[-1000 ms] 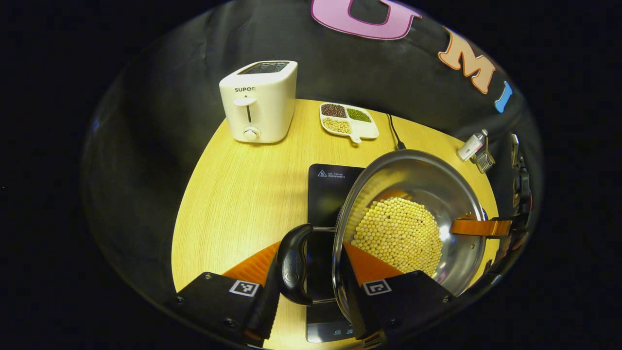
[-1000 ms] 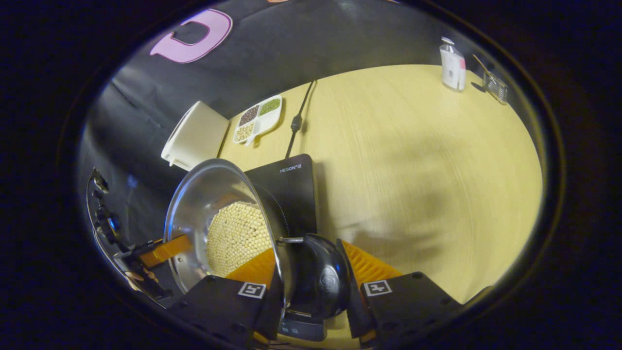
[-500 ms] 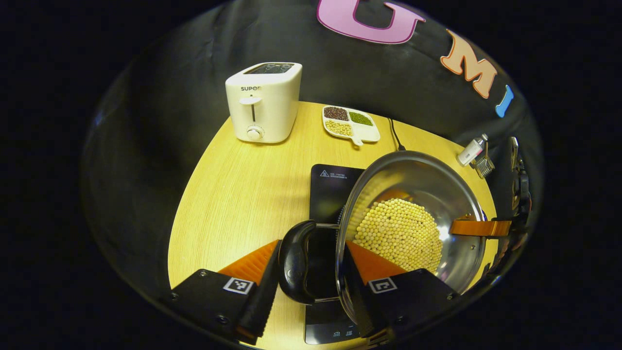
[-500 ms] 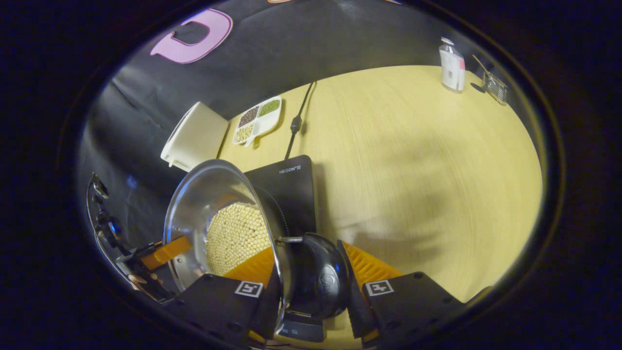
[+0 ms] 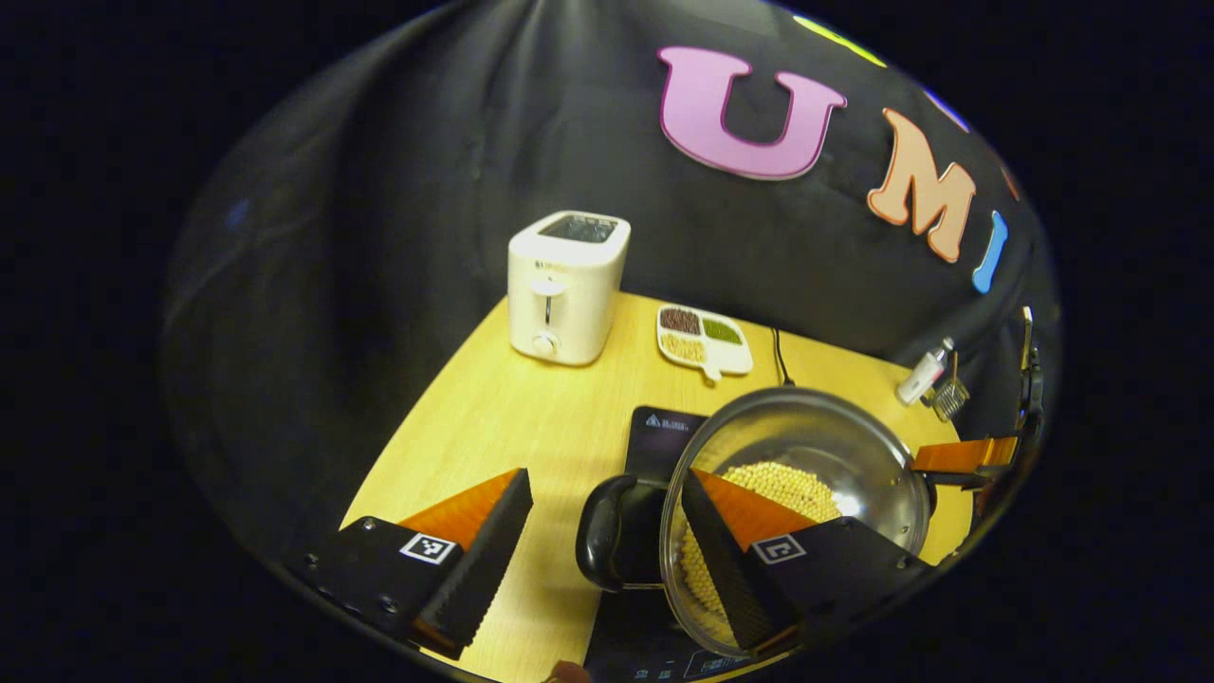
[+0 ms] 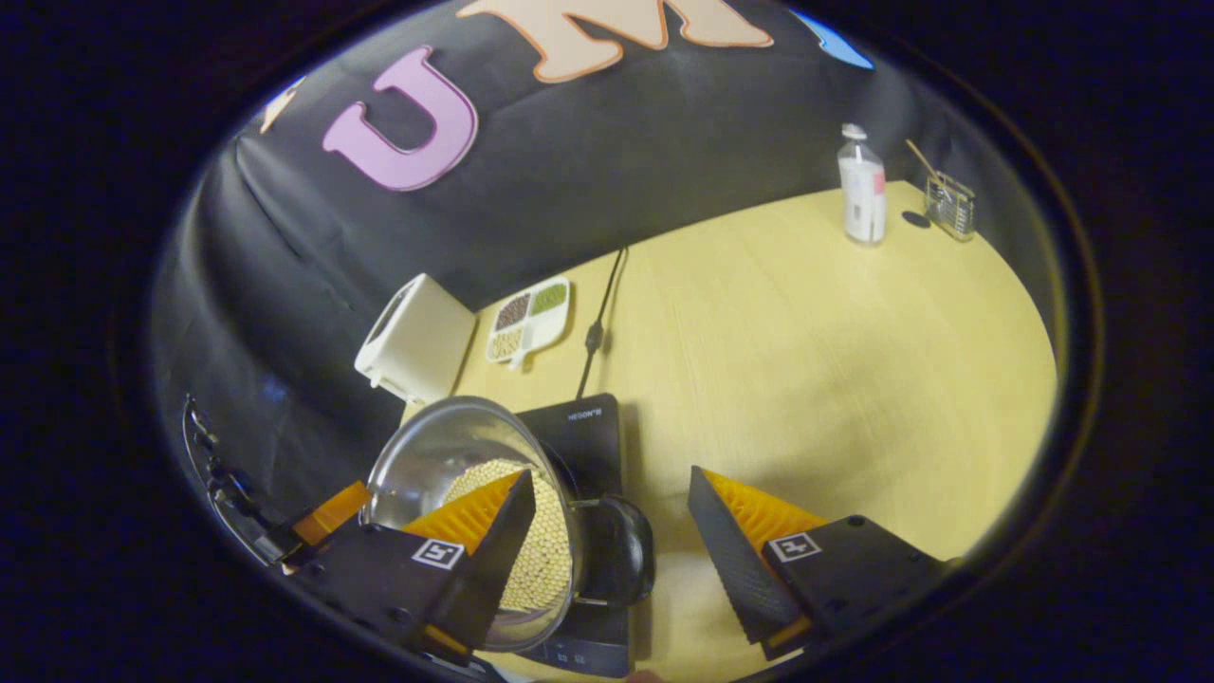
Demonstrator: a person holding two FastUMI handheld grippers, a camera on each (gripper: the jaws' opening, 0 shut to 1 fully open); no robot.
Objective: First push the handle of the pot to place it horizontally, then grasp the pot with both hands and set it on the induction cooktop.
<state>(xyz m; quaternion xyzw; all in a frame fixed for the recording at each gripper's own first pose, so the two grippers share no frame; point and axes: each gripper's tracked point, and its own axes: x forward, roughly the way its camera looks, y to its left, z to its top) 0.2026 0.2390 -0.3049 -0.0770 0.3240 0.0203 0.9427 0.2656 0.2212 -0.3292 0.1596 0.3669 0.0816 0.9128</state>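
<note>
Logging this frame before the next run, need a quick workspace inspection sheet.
Surface: wooden table, bare on its right side.
Job's things: steel pot holding yellow beans sits on the black cooktop; one black handle points toward the left gripper, the other handle toward the right gripper.
Clutter: white toaster, divided dish of beans, bottle, small wire holder.
Grippers: left gripper open, fingers either side of its handle, not touching it; right gripper open likewise.
Cables: black cord runs from the cooktop toward the wall.
Surroundings: black cloth wall.
</note>
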